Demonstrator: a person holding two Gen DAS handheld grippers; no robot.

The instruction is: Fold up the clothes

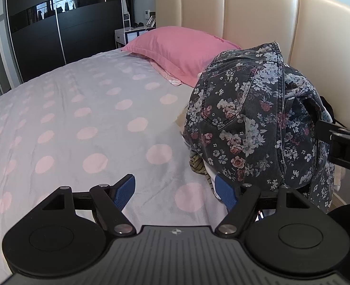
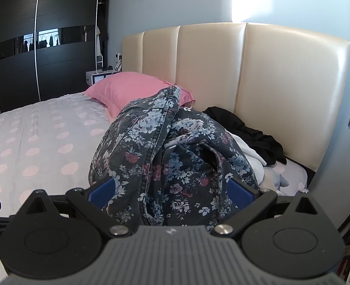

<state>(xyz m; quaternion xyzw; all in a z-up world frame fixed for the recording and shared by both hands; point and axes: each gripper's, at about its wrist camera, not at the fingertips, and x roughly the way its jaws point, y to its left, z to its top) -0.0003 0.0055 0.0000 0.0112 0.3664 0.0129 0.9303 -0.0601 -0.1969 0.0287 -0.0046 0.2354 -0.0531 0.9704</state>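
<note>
Dark floral jeans lie heaped on a pile of clothes at the right of the bed, near the headboard. My left gripper is open over the dotted sheet, nothing between its blue pads; its right pad sits by the foot of the pile. My right gripper stands with its jaws wide, the floral jeans bulging between its blue pads; I see no pinch in the cloth. In the left wrist view the right gripper's black body reaches in from the right edge.
A pink pillow lies against the cream headboard. The sheet is pale with pink dots. A striped garment pokes out under the jeans; black and white clothes lie behind. A dark wardrobe and a white nightstand stand beyond.
</note>
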